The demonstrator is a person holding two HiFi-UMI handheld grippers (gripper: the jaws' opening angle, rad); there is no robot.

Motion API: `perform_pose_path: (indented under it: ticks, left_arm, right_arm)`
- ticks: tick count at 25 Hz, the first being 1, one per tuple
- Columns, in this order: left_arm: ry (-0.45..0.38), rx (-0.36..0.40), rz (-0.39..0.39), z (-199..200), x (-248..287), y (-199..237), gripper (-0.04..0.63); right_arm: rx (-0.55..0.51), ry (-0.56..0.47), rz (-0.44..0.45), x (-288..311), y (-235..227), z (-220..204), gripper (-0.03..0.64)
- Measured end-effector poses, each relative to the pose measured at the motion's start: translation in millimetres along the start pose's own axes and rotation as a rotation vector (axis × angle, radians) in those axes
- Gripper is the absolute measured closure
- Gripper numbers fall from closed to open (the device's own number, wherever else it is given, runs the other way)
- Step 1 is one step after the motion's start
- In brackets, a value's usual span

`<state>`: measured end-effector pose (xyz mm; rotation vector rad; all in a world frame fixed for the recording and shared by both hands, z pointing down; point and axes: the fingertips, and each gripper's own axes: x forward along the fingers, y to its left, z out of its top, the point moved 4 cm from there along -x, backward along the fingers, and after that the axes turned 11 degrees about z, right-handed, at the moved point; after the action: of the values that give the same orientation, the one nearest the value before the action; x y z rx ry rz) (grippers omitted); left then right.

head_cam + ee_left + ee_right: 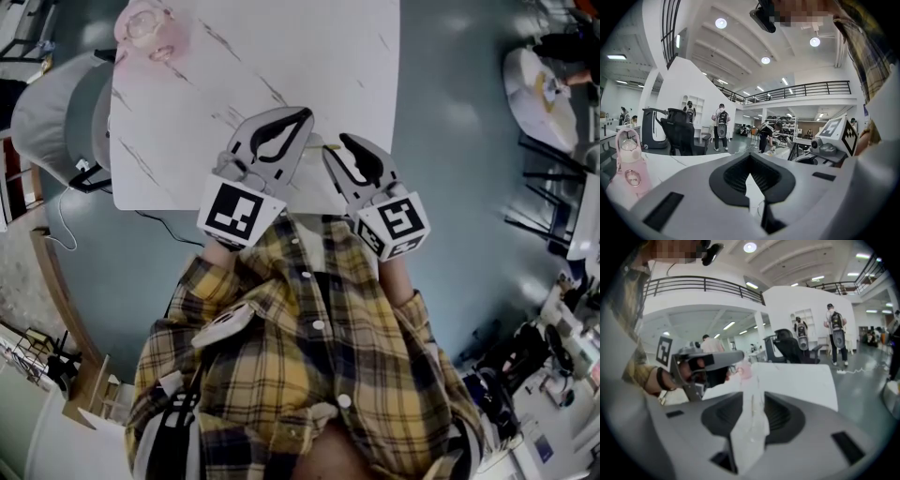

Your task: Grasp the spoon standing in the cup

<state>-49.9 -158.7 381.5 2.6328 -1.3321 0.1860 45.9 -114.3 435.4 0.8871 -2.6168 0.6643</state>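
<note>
white marbled table [319,56], pink bottle [142,28] at corner

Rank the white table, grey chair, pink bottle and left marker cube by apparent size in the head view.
1. white table
2. grey chair
3. left marker cube and pink bottle: alike, unranked; cube sits nearer.

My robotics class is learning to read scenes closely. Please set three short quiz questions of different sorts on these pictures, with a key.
1. True or false: the pink bottle stands on the white table.
2. Which gripper has its jaws standing apart? A. left gripper B. right gripper C. both
3. Fill in: the person's shirt has a ____ pattern.

Key: 1 true; 2 B; 3 checked.
</note>
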Motion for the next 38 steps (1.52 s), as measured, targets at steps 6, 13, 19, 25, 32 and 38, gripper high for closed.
perform_pose_path:
  ticks: [6, 13, 19, 25, 32, 38]
  left_arm:
    - [0.024, -0.004, -0.004, -11, 0, 1, 0.580]
    - [0.037, -0.001, -0.007, -19, 2, 5, 0.580]
    - [0.051, -0.013, -0.002, -23, 1, 4, 0.580]
    - [0.058, -0.012, -0.001, -26, 1, 5, 0.580]
    - [0.065, -0.020, -0.007, -28, 2, 4, 0.580]
    - [0.064, -0.006, -0.015, -28, 2, 4, 0.580]
  right_arm:
    - [0.009, 0.009, 0.003, 7, -1, -11, 0.478]
    - [0.020, 0.012, -0.001, 12, -5, -17, 0.479]
    - [0.029, 0.013, 0.003, 11, -6, -21, 0.479]
    - [0.033, 0.014, 0.007, 11, -5, -22, 0.479]
    - [0.025, 0.015, 0.015, 13, -4, -22, 0.498]
    - [0.019, 0.011, 0.027, 15, -1, -21, 0.528]
